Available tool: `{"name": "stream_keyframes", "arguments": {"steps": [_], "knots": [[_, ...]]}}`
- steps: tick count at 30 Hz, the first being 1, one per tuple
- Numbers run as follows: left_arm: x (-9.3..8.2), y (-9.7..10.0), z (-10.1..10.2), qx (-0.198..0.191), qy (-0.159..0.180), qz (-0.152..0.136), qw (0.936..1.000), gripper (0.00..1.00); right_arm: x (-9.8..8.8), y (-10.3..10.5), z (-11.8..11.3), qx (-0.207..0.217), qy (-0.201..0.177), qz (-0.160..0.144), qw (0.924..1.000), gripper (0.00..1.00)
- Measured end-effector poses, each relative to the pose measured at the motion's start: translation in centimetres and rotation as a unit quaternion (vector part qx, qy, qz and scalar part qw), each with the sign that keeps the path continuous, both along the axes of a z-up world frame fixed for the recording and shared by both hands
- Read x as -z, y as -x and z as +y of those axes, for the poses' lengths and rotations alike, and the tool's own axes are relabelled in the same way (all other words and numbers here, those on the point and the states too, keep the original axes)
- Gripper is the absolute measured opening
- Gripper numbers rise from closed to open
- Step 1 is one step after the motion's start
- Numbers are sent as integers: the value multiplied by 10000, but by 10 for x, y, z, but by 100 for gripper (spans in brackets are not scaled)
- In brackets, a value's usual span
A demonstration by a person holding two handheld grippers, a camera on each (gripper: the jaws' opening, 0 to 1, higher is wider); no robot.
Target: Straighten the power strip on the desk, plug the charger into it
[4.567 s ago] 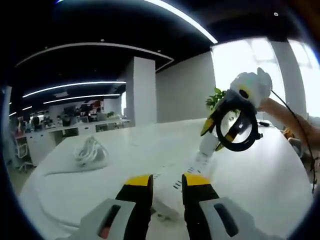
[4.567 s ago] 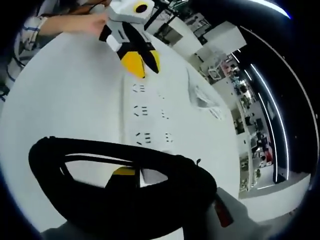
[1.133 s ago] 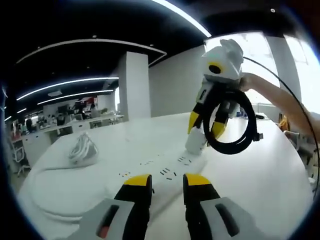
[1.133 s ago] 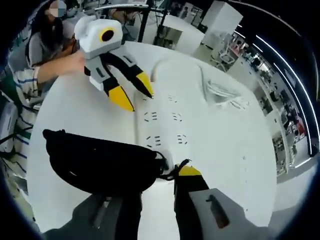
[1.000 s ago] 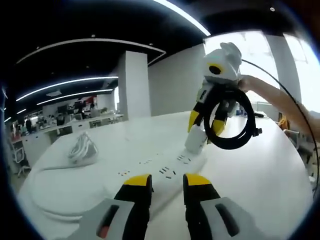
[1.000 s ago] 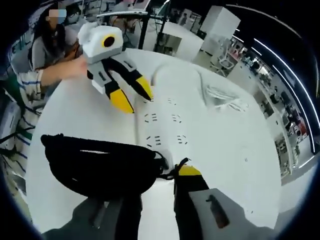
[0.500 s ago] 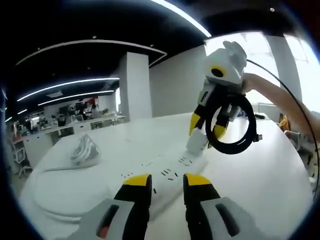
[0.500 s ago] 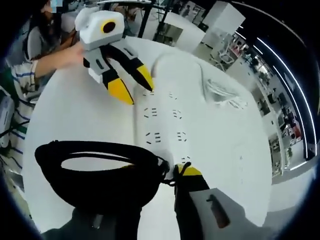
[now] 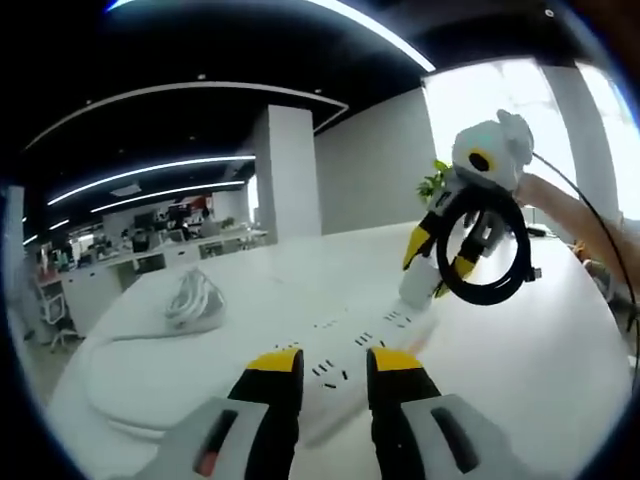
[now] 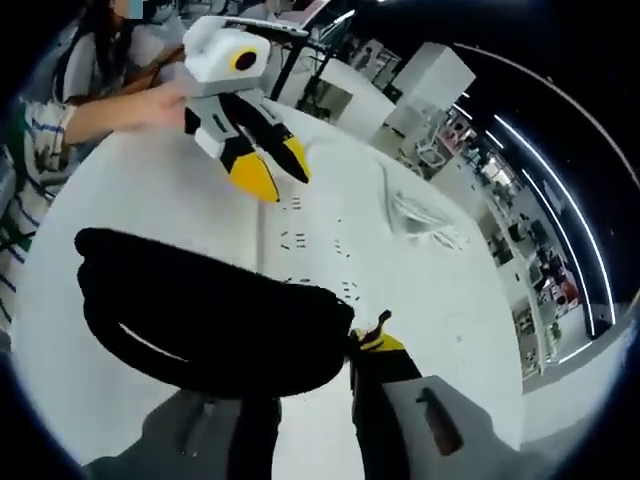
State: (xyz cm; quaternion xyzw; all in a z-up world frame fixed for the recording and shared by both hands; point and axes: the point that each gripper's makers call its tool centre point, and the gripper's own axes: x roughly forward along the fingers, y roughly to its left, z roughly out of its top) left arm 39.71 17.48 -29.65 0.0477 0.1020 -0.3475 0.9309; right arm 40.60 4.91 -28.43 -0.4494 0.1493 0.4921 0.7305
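- The right tongs (image 9: pixel 436 270), clamped on the white charger (image 9: pixel 418 284) with its black cable coil (image 9: pixel 488 258) hanging from them, have swung since a second ago from high over the power strip (image 9: pixel 345 362) to its far end, the charger's base now at the strip's last sockets.
- Seen from the right gripper view, the cable coil (image 10: pixel 215 320) has dropped lower and flatter across the power strip (image 10: pixel 315 245), covering more of the near sockets than half a second ago.
- The left tongs (image 10: pixel 268 168) now hang over the strip's far end, lifted from the point they held four seconds ago, their yellow tips close together.
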Motion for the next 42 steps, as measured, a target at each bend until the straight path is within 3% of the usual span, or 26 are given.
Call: {"name": "stream_keyframes", "arguments": {"steps": [7,20,23,28,32,37,42], "knots": [[-1,-2,3,-38,16,9,10000,25,-3,-3,-2,136,-518,-379,9978,27],[0,-3,11,-178,-67,37,9998,26,-5,-2,-7,543,-1408,-684,9862,28],[0,-3,13,-214,-78,46,9997,26,-5,-2,-8,643,-1669,-590,9821,28],[2,-4,16,-230,-86,101,9996,26,1,-6,-17,876,-1761,-478,9793,30],[4,-4,17,-236,-61,149,9996,25,3,-6,-21,1032,-1990,-232,9743,31],[5,-7,23,-290,-8,218,9993,26,6,-11,-28,1412,-2485,283,9579,36],[14,-9,27,-348,-173,337,9987,29,11,-8,-27,1458,-2744,557,9489,35]]}}
